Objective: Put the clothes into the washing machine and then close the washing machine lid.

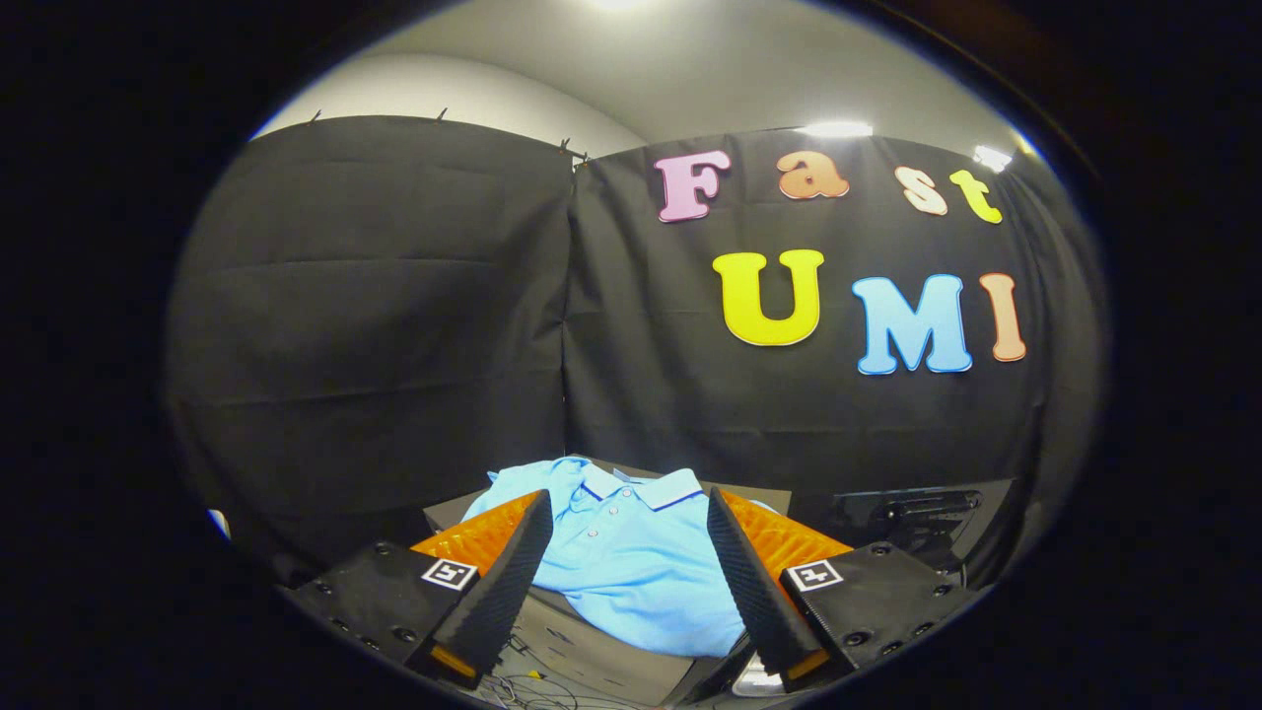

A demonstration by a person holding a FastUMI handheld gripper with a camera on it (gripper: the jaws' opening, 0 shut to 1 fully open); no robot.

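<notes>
Gripper view: black cloth booth wall (394, 325) spans the upper and middle frame; low centre a light blue polo shirt (631, 572) lies crumpled on a grey tabletop (592, 661), draping its near edge, with a dark machine-like object (907, 518) at lower right, too dim to identify. Gripper (623, 537) at the bottom has its fingers wide apart, holding nothing, the shirt showing between and just beyond them. Judged soft, light, floppy knit, collar with dark trim; pinch a bunched fold mid-body.
</notes>
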